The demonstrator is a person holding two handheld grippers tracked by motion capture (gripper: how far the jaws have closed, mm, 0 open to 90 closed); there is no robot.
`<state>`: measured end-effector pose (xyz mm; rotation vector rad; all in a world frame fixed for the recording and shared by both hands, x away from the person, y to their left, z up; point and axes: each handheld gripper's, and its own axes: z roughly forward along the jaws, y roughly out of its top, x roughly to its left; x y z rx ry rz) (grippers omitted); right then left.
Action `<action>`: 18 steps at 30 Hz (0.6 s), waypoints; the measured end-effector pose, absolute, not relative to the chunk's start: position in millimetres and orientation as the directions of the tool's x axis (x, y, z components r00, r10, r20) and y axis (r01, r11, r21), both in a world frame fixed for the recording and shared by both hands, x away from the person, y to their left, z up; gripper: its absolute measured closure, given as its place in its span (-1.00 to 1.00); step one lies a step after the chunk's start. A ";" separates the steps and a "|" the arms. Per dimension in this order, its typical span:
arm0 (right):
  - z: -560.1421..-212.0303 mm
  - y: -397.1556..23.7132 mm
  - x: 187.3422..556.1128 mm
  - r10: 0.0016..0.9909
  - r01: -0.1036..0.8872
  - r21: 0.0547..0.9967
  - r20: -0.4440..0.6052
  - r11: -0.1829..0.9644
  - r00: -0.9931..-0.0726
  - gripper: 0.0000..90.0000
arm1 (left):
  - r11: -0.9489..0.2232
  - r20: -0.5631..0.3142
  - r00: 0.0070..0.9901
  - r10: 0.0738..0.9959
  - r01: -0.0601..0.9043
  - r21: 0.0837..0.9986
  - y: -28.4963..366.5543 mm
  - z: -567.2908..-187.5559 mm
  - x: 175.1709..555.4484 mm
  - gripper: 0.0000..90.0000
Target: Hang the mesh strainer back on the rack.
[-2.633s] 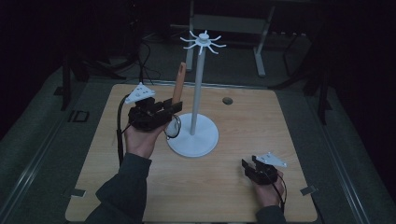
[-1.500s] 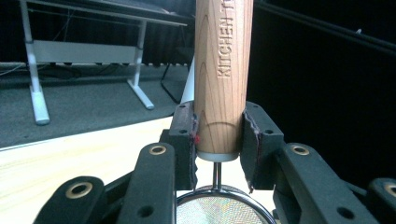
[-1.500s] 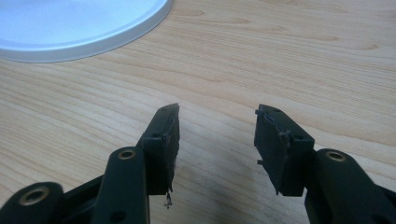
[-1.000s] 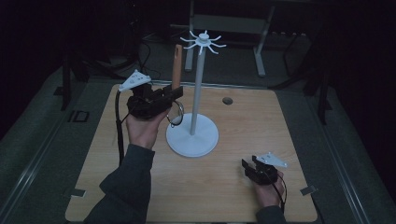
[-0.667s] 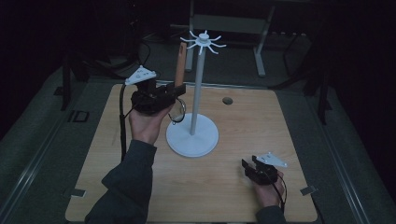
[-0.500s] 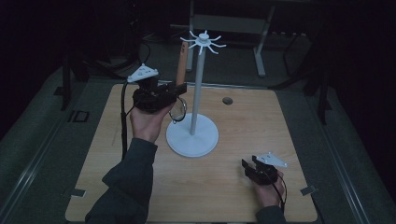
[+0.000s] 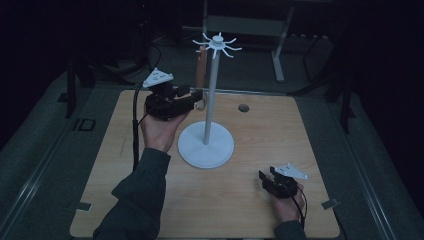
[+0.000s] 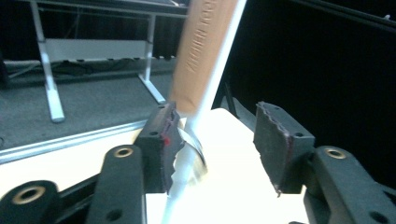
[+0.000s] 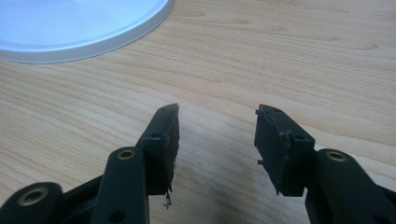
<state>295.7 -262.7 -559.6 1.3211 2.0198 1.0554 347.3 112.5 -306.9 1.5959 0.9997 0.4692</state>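
A person sits at a pale wooden counter (image 7: 150, 205) in a dim room, with a set of tongs in each hand.

The left tongs (image 7: 196, 96) are raised above the far left part of the counter, close beside a white stand (image 7: 210, 107). This stand has a round flat base, a tall thin pole and a ring of short hooks at the top. A brown leather strap (image 7: 201, 62) with a metal ring (image 8: 194, 149) at its lower end hangs from one of the hooks on the stand's left side. In the left gripper view the strap and ring sit between the jaws. The ring is close against the left pad (image 8: 164, 140), well apart from the right one. These jaws have just been opening and now stand wide apart, not pressing on the strap.

The right tongs (image 7: 264, 179) rest low over the near right part of the counter, well apart from the stand. Their jaws are spread apart with bare wood between them. The edge of the stand's base lies farther off on the left in the right gripper view.

A small dark round hole (image 7: 243, 107) sits in the counter to the right of the pole, on the far side.
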 end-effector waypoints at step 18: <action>-559.6 -265.5 295.8 0.922 0.531 0.820 0.012 0.212 -0.387 0.09 | -0.011 -0.185 0.556 0.811 0.330 0.944 116.4 -309.5 336.5 0.03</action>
